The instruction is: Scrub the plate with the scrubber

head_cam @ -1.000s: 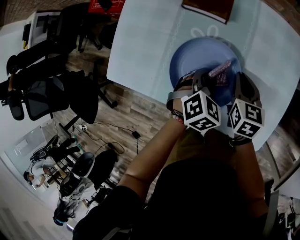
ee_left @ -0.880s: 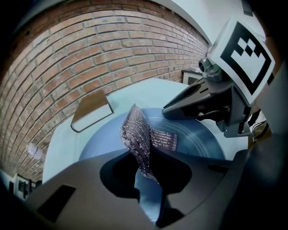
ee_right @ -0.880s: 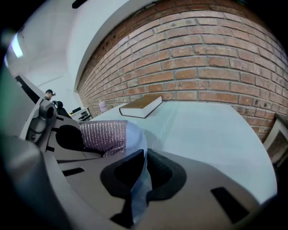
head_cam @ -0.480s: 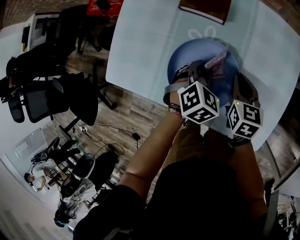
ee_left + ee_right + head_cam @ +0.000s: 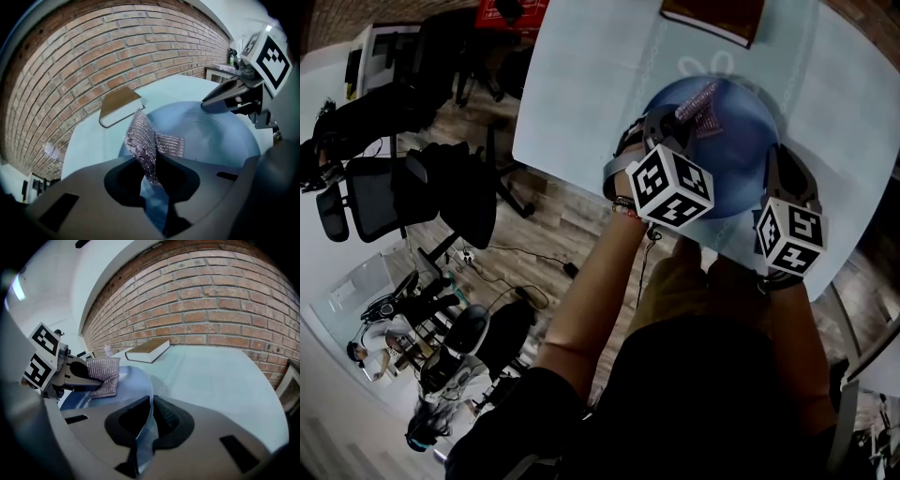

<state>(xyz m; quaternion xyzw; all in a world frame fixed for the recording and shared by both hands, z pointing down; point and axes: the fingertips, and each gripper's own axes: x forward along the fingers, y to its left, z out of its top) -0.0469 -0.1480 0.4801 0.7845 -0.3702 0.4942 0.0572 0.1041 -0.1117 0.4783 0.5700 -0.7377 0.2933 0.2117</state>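
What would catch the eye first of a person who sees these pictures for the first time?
The blue plate on the pale table stands out, with the right claw shut on its near right rim. The left claw grips a silvery mesh scrubber over the plate's far left part. A brown book lies at the table's far edge, by a brick wall.

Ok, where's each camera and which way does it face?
Head view: on the head, steeply down at the plate; arms, left claw, right claw show.
Left gripper view: on left claw, over its scrubber toward the wall; right claw shows.
Right gripper view: on right claw, along plate rim toward the wall; left claw shows.
All share plate, scrubber.
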